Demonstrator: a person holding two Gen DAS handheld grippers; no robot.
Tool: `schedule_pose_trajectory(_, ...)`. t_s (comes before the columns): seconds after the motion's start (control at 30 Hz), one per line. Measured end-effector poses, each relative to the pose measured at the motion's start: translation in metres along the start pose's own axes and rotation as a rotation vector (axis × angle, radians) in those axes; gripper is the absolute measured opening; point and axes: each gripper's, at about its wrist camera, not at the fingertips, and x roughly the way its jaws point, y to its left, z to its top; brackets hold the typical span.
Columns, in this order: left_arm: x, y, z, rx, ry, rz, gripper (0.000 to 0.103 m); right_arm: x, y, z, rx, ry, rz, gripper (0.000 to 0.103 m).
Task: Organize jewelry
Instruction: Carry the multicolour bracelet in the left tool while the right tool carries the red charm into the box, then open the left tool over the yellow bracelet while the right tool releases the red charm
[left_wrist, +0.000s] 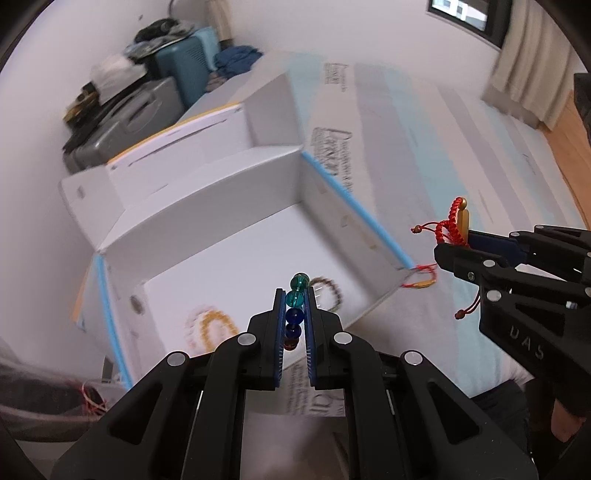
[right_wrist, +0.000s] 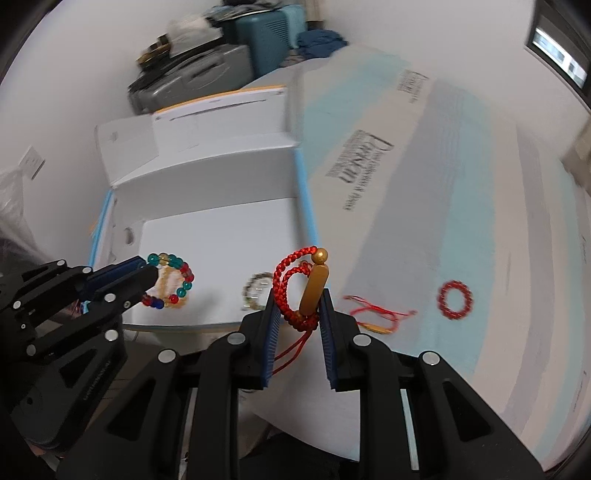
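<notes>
While both grippers hang above the mattress, each carries a piece toward the open white cardboard box (right_wrist: 221, 236). Left gripper (left_wrist: 295, 325) is clamped narrow on a multicoloured glass-bead bracelet (right_wrist: 173, 277), over the box's near edge, its bead row running along the fingers. Right gripper (right_wrist: 298, 314) pinches a red braided cord bracelet with gold bar charm (right_wrist: 314, 284), bar upright, outside the box's right edge. Judged next: lower inside, release.

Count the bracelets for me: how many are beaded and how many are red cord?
Beaded: 4: multicoloured bracelet, yellow bracelet, dark bracelet, red bead bracelet
Red cord: 2: braided bracelet with gold charm, thin cord bracelet
Total: 6
</notes>
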Motion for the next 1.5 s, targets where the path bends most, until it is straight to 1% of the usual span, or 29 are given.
schedule_pose_trajectory(0.1, 0.007, 0.021, -0.008, -0.022, 0.023, 0.010, 0.009, 0.011, 0.022, 0.003, -0.029, 0.015, 0.017, 0.020)
schedule_pose_trajectory(0.2, 0.015, 0.038, -0.014, -0.045, 0.045, 0.016, 0.009, 0.034, 0.044, 0.007, -0.055, 0.056, 0.038, 0.020)
schedule_pose_trajectory(0.33, 0.032, 0.059, -0.020, -0.076, 0.081, 0.020, 0.009, 0.063, 0.060, 0.012, -0.081, 0.106, 0.039, 0.020)
schedule_pose_trajectory(0.53, 0.065, 0.079, -0.028, -0.101, 0.143, 0.016, 0.009, 0.103, 0.064, 0.018, -0.071, 0.180, 0.046, 0.020)
schedule_pose_trajectory(0.67, 0.086, 0.085, -0.031, -0.105, 0.179, 0.010, 0.009, 0.130, 0.063, 0.018, -0.066, 0.236, 0.042, 0.020)
schedule_pose_trajectory(0.77, 0.101, 0.090, -0.033, -0.110, 0.216, 0.012, 0.009, 0.148, 0.061, 0.018, -0.064, 0.279, 0.037, 0.020)
schedule_pose_trajectory(0.93, 0.127, 0.100, -0.036, -0.121, 0.300, 0.018, 0.009, 0.176, 0.057, 0.023, -0.052, 0.352, 0.026, 0.020)
schedule_pose_trajectory(1.03, 0.138, 0.105, -0.038, -0.123, 0.331, 0.020, 0.009, 0.189, 0.057, 0.023, -0.048, 0.392, 0.016, 0.020)
schedule_pose_trajectory(1.2, 0.147, 0.108, -0.041, -0.112, 0.353, 0.038, 0.009, 0.205, 0.056, 0.018, -0.040, 0.434, 0.012, 0.020)
schedule_pose_trajectory(1.27, 0.149, 0.106, -0.041, -0.106, 0.353, 0.055, 0.009, 0.208, 0.055, 0.017, -0.031, 0.444, 0.022, 0.022)
schedule_pose_trajectory(1.4, 0.147, 0.106, -0.041, -0.111, 0.344, 0.064, 0.010, 0.213, 0.051, 0.018, -0.021, 0.444, 0.026, 0.022)
schedule_pose_trajectory(1.5, 0.143, 0.106, -0.041, -0.117, 0.328, 0.076, 0.012, 0.211, 0.049, 0.015, -0.017, 0.440, 0.029, 0.025)
